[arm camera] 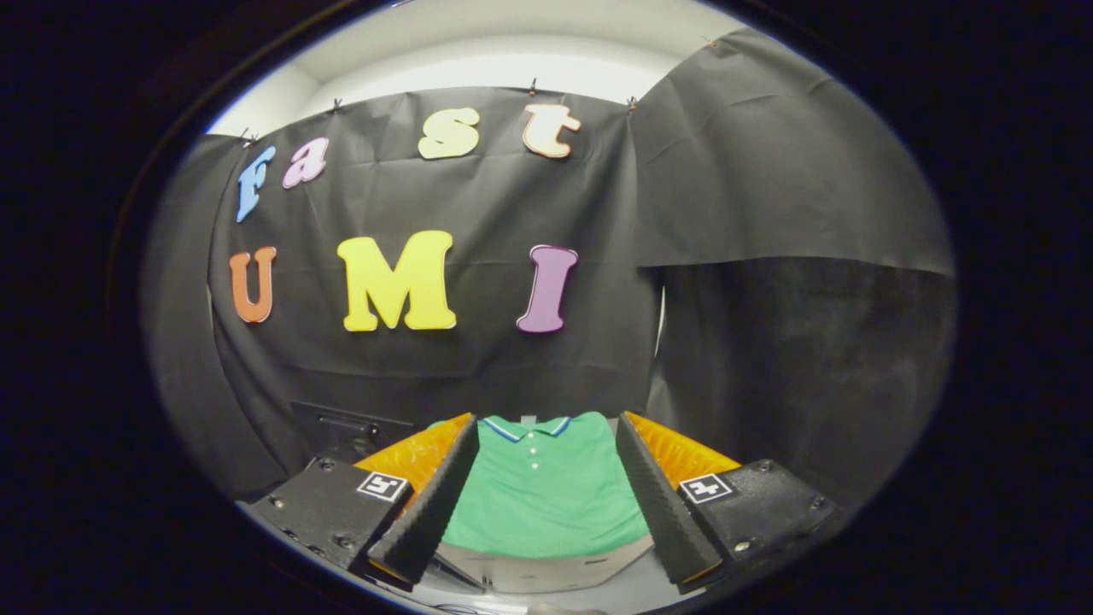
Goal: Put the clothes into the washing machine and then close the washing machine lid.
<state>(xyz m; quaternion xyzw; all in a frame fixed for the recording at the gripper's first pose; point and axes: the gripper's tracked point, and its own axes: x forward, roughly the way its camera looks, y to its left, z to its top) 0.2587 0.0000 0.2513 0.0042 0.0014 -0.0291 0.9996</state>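
Observation:
A green polo shirt (546,491) with a white, blue-striped collar and white buttons lies folded flat on a pale surface (546,571). It shows in the gap between my two fingers, below and ahead of them. My gripper (546,436) is open, its fingers spread wide to either side of the shirt and not touching it. The collar end points away from me, toward the black cloth wall.
A dark boxy object (350,427) sits behind my left finger at the foot of the cloth wall. The black cloth wall (478,359) hangs close behind the shirt and wraps round to the right.

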